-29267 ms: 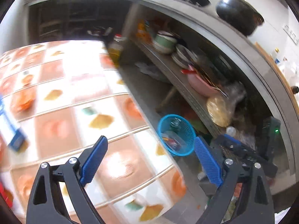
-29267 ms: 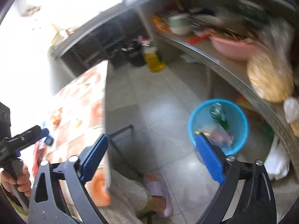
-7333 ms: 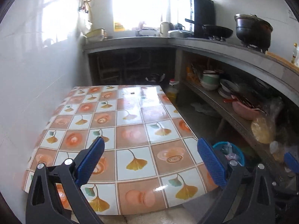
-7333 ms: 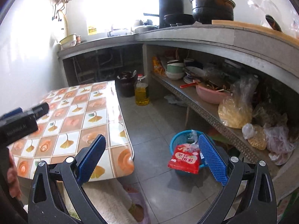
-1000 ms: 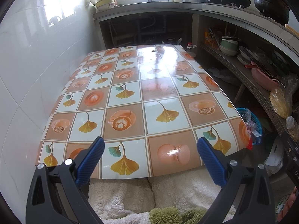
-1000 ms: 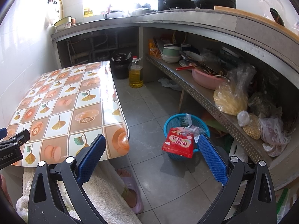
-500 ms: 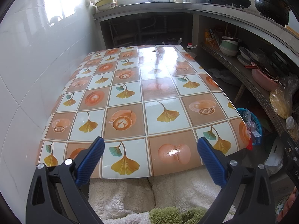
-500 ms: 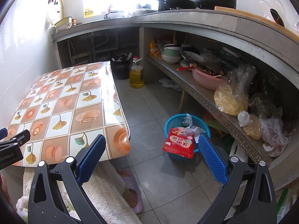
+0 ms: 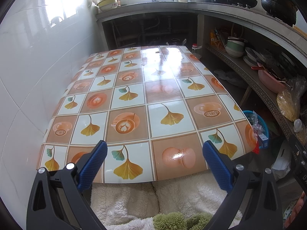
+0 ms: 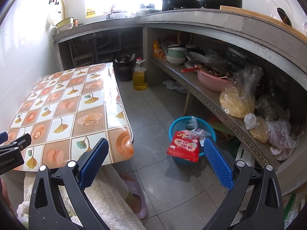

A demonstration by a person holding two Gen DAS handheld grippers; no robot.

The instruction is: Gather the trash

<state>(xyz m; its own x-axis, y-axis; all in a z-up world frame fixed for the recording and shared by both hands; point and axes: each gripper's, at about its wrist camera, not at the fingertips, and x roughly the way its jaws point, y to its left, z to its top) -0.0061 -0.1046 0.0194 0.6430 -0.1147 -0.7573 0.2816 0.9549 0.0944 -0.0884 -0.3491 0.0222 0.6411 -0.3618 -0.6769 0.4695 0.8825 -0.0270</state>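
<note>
Right Wrist View: Trash Packet Resting on Basket Rim

Right gripper [image 10: 156,154] has its jaws spread wide with nothing between them, hovering over the floor. Left gripper [image 9: 154,158] is likewise fully spread and empty, poised at the near edge of the table [image 9: 134,95].

Beyond the right gripper, a blue basket [image 10: 177,124] stands on the floor tiles beside the lower shelf [image 10: 211,99]. A red snack packet [image 10: 183,148] leans on the basket's near rim, long axis running roughly left to right, printed face tilted up toward the camera. Crumpled clear plastic [image 10: 198,131] sits in the basket just behind it.

Farther back, an oil bottle [image 10: 140,76] stands upright beside a dark pot [image 10: 123,68].
</note>
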